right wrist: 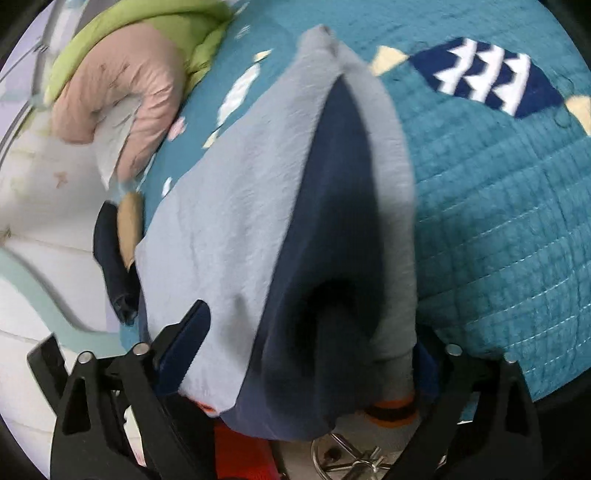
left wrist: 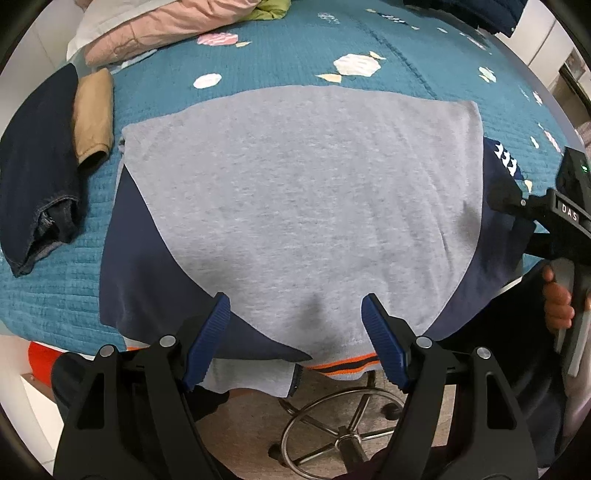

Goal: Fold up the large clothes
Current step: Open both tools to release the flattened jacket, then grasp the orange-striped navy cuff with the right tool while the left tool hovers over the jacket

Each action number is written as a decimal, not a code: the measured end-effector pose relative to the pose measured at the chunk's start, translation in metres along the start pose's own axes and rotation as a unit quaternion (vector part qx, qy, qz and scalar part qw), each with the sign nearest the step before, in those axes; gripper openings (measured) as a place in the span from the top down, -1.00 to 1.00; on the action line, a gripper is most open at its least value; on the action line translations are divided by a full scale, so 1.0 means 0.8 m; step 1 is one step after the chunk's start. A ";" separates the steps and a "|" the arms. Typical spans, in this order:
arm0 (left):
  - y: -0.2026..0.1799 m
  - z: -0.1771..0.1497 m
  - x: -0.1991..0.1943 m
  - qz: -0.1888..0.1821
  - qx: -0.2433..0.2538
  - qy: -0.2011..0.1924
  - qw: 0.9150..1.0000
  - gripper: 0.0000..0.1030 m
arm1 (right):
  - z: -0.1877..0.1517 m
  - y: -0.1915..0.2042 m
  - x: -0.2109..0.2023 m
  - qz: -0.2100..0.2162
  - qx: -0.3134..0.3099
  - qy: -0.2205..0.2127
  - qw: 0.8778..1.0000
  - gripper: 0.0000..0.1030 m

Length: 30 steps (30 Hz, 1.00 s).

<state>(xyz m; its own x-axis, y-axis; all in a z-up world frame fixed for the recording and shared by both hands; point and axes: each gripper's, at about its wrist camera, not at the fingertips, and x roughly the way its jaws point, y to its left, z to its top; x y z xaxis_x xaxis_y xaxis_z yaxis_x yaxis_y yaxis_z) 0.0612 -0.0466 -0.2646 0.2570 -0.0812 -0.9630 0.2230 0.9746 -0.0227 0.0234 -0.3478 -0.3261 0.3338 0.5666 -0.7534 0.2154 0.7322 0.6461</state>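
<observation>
A grey sweatshirt with navy sleeves lies flat on the teal quilt, its orange-striped hem hanging over the near edge. My left gripper hovers open above the hem, with nothing between its fingers. My right gripper reaches in at the sweatshirt's right side, held by a hand. In the right wrist view the right gripper stands wide around the sweatshirt and its folded navy sleeve. The cloth hides its right finger, and this blurred view shows no pinch.
Folded dark jeans and a tan cloth lie at the left of the bed. A pink jacket and a green garment are piled at the back. A stool's metal base stands on the floor below the bed edge.
</observation>
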 end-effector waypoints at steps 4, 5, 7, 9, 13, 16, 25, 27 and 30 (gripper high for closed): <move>-0.003 0.013 0.002 0.006 -0.004 -0.006 1.000 -0.45 | -0.014 0.012 -0.003 -0.071 -0.010 -0.030 0.997 0.18; -0.003 0.018 0.002 0.005 -0.007 -0.009 1.000 -0.45 | -0.017 0.017 -0.003 -0.088 -0.023 -0.036 0.995 0.19; -0.002 0.031 0.003 -0.004 -0.015 -0.012 1.000 -0.42 | -0.024 0.038 -0.001 -0.134 -0.074 -0.049 0.987 0.21; 0.000 0.048 0.005 -0.015 -0.026 -0.013 0.999 -0.13 | -0.027 0.043 0.005 -0.150 -0.098 -0.056 0.982 0.22; 0.005 0.092 0.010 -0.032 -0.051 -0.019 0.998 0.27 | -0.024 0.029 0.004 -0.129 -0.085 -0.056 0.986 0.22; 0.002 0.128 0.013 -0.020 -0.049 -0.025 0.998 0.54 | -0.025 0.026 0.005 -0.133 -0.094 -0.058 0.985 0.22; -0.009 0.238 0.060 -0.009 -0.054 -0.013 0.998 0.63 | -0.023 0.021 0.007 -0.120 -0.090 -0.053 0.987 0.10; -0.007 0.247 0.097 -0.022 -0.069 0.025 0.997 0.63 | -0.022 0.022 0.008 -0.121 -0.093 -0.052 0.987 0.10; -0.011 0.233 0.141 -0.003 -0.069 0.040 0.997 0.64 | -0.019 0.020 0.009 -0.114 -0.088 -0.048 0.988 0.07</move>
<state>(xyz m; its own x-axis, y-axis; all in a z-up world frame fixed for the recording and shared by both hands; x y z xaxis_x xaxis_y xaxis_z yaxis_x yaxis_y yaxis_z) 0.2631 -0.1032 -0.3229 0.1792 -0.0748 -0.9810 0.0917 0.9940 -0.0591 0.0154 -0.3263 -0.3231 0.3827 0.3466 -0.8564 0.1357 0.8958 0.4231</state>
